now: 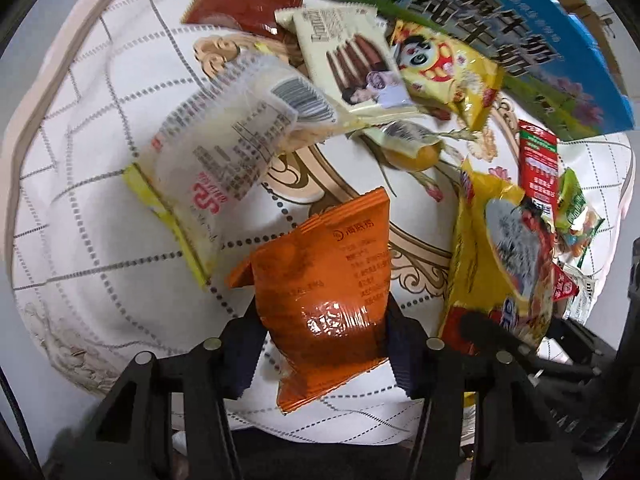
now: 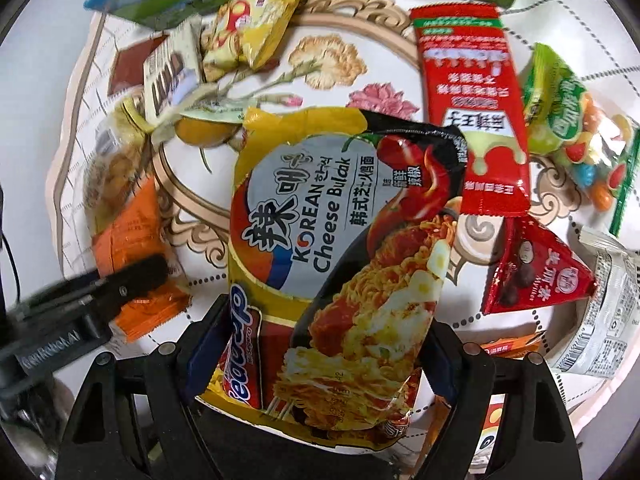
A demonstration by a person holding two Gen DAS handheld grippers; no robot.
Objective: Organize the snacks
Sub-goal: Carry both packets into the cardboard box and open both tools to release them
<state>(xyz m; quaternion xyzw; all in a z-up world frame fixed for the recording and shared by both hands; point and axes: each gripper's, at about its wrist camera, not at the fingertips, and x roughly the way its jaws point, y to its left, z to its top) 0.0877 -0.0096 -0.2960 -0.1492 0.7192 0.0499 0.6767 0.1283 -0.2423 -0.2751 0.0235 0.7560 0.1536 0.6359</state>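
An orange snack packet stands between the jaws of the left gripper, pinched at both sides above the patterned cloth. A large yellow Korean cheese noodle pack sits between the right gripper's pads, its printed face up. Beyond them lie a long red sachet, a red triangular packet and a yellow puffed bag.

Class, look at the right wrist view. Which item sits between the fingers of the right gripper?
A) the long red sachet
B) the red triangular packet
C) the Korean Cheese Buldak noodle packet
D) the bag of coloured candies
C: the noodle packet lies between the fingers of the right gripper, while the other items lie apart on the cloth.
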